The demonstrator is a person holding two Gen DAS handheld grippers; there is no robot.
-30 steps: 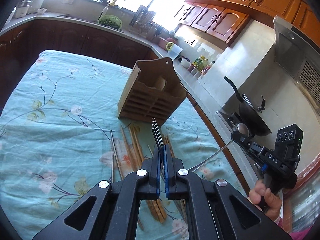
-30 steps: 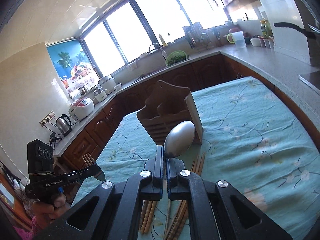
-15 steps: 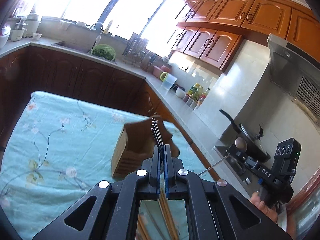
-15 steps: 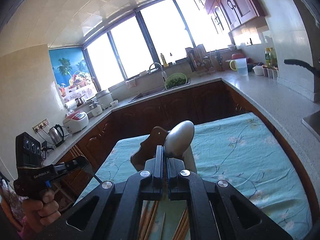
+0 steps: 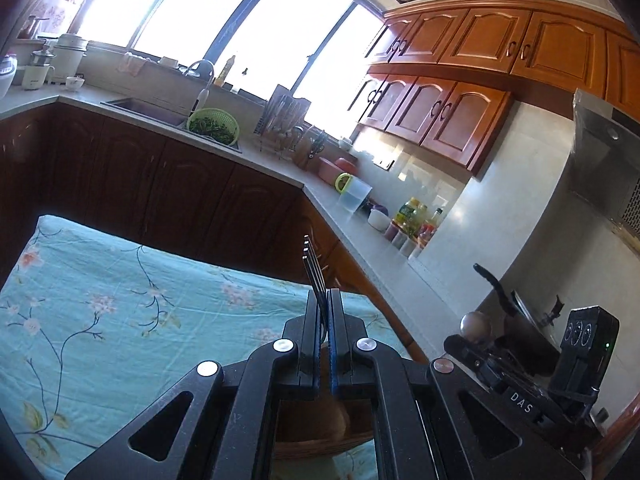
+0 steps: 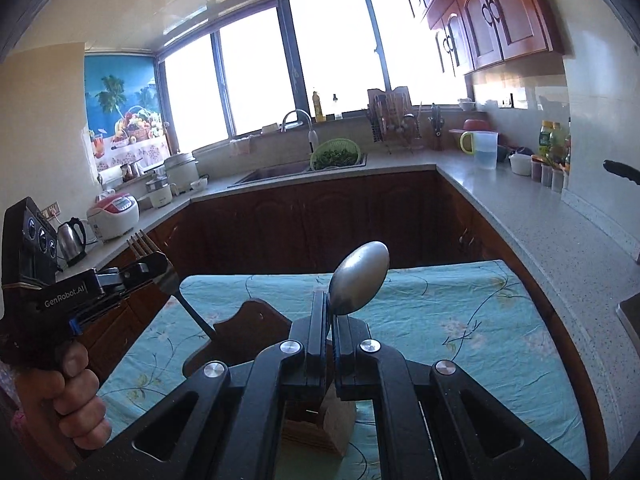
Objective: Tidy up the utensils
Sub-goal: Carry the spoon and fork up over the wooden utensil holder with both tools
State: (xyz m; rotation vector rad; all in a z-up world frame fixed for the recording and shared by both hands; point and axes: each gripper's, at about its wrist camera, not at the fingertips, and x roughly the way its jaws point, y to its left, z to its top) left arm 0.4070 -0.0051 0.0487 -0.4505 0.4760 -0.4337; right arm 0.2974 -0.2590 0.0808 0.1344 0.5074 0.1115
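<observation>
My left gripper point(image 5: 325, 300) is shut on a metal fork point(image 5: 313, 270), whose tines stick up past the pads. My right gripper point(image 6: 330, 308) is shut on a steel spoon point(image 6: 360, 278), bowl upward. The wooden utensil holder point(image 6: 250, 322) sits on the table just below both grippers; only a sliver of the holder point(image 5: 320, 432) shows under the left jaws. In the right wrist view the left gripper point(image 6: 156, 264) comes in from the left, and the fork's handle point(image 6: 196, 316) slants down toward the holder's back panel. The right gripper point(image 5: 456, 346) with the spoon point(image 5: 475, 325) appears at the right of the left wrist view.
A teal floral cloth point(image 6: 440, 320) covers the table point(image 5: 120, 320). Dark cabinets and a grey counter point(image 6: 520, 220) wrap around behind, with a sink, a green colander point(image 6: 336, 154) and a jug point(image 6: 484, 148). A hand point(image 6: 76, 392) holds the left gripper. A wok point(image 5: 520, 320) stands far right.
Both grippers moved forward over the table with fork and spoon still gripped. The holder slid from ahead to beneath them, and the loose chopsticks dropped out of view.
</observation>
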